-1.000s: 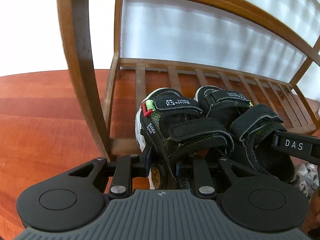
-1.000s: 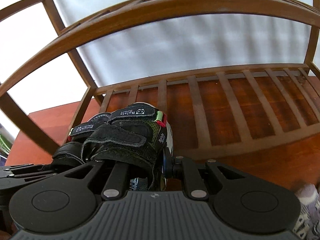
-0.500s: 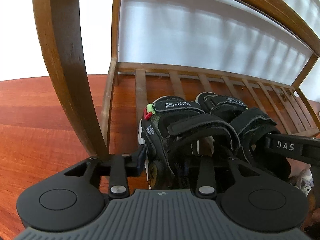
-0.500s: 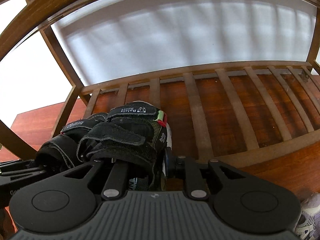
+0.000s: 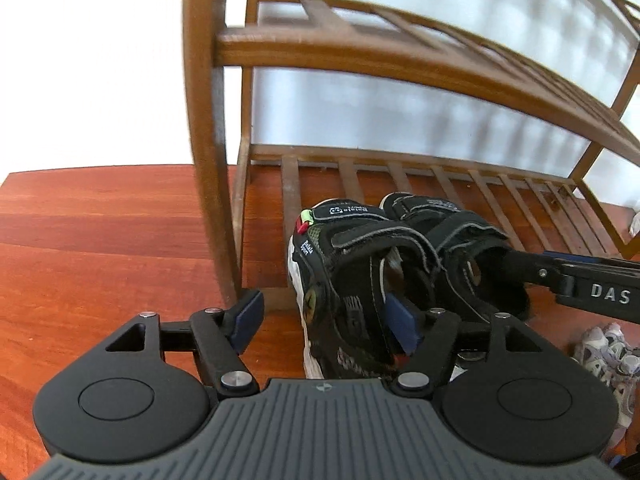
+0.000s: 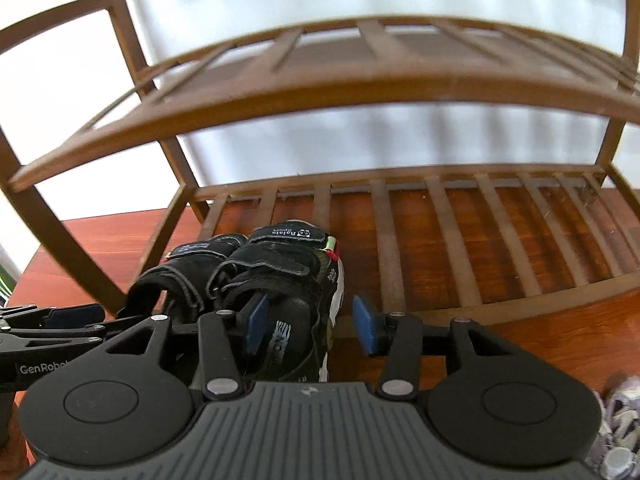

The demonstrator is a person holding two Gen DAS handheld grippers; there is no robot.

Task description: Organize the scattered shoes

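Two black strap sandals stand side by side at the left end of the wooden rack's bottom slatted shelf [image 5: 500,200]. My left gripper [image 5: 326,322] straddles the heel of the left sandal [image 5: 348,264]. Its jaws are opening: the left pad stands clear of the sole and the right pad sits inside the heel opening. My right gripper [image 6: 311,323] straddles the right sandal [image 6: 288,264] the same way. Its jaws are opening too, with the right pad apart from the white sole. The left sandal [image 6: 188,264] lies beside it.
The rack's upper shelf rail [image 5: 400,60] arches overhead, and its front left post [image 5: 208,160] rises just left of the sandals. Pale grey sneakers [image 5: 608,356] lie on the red-brown wooden floor [image 5: 100,240] at the right. The bottom shelf [image 6: 500,232] holds nothing right of the sandals.
Both grippers have gone from shut on the sandals' heels to open and have drawn back and upward. The sandals stay on the bottom shelf.
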